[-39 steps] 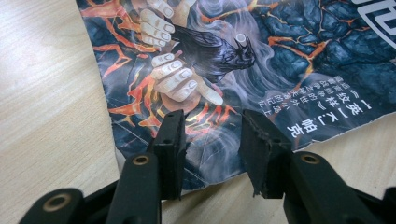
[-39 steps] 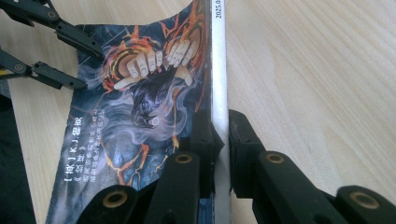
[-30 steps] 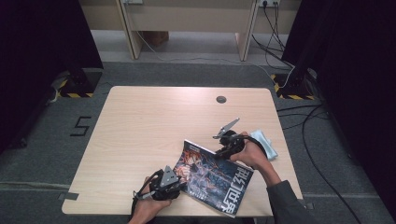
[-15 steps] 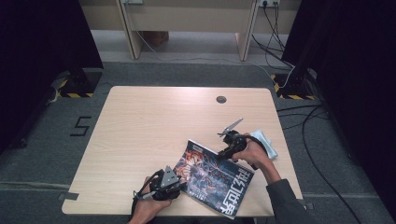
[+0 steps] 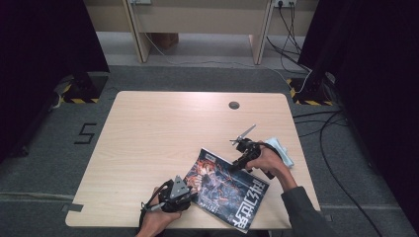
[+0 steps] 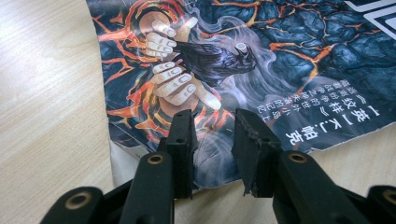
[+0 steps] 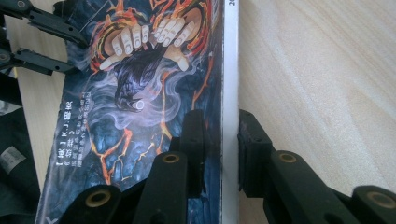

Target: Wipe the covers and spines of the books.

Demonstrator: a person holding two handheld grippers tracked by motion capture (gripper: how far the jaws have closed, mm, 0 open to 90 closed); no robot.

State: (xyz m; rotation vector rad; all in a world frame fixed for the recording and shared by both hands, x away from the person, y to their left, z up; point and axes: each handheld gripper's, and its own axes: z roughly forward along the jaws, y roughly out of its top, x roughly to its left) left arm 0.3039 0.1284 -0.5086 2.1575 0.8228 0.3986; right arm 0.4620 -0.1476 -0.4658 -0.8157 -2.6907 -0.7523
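The left claw (image 6: 212, 154) stood narrowly open over the book's (image 5: 225, 190) corner; the right claw (image 7: 219, 149), just opening, straddled its spine on the worktop (image 5: 158, 143).

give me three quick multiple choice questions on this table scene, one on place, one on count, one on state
1. Where does the book lie on the table?
A. far left corner
B. near right part
C. centre

2. How many grippers are at the book?
A. one
B. two
C. none

3. How does the book lie?
A. closed, cover up
B. open flat
C. standing on edge

Answers:
1 B: the high view shows it near the person's edge, right of the middle.
2 B: the left gripper is at its near left corner, the right gripper at its far edge.
3 A: the cover art faces up in both gripper views.
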